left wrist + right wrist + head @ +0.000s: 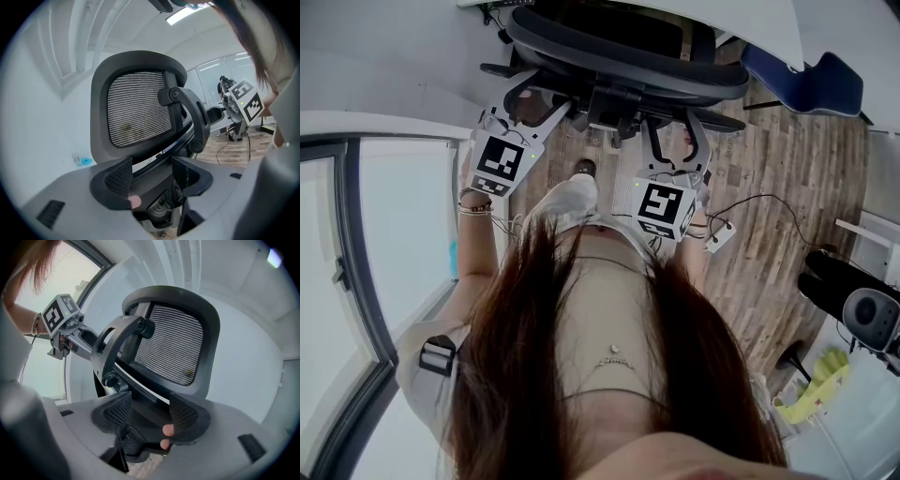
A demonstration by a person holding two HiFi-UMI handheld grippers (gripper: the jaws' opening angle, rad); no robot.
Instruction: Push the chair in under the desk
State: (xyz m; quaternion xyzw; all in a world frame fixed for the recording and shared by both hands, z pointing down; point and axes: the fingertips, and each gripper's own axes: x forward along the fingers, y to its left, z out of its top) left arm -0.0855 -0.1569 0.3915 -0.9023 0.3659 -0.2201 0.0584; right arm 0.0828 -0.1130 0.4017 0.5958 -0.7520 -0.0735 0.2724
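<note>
Black mesh chair (628, 70) stands right in front of you, with its seat partly under the white desk (759, 23). Your left gripper (538, 99) and right gripper (673, 129) both reach up to the chair's back. Both claws are wide apart, and the chair's dark frame shows between the jaws.

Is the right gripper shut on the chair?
No: the jaws of the right gripper stand wide apart, with the chair showing between them.

Probably office: mesh chair (619, 56), desk (750, 23)
</note>
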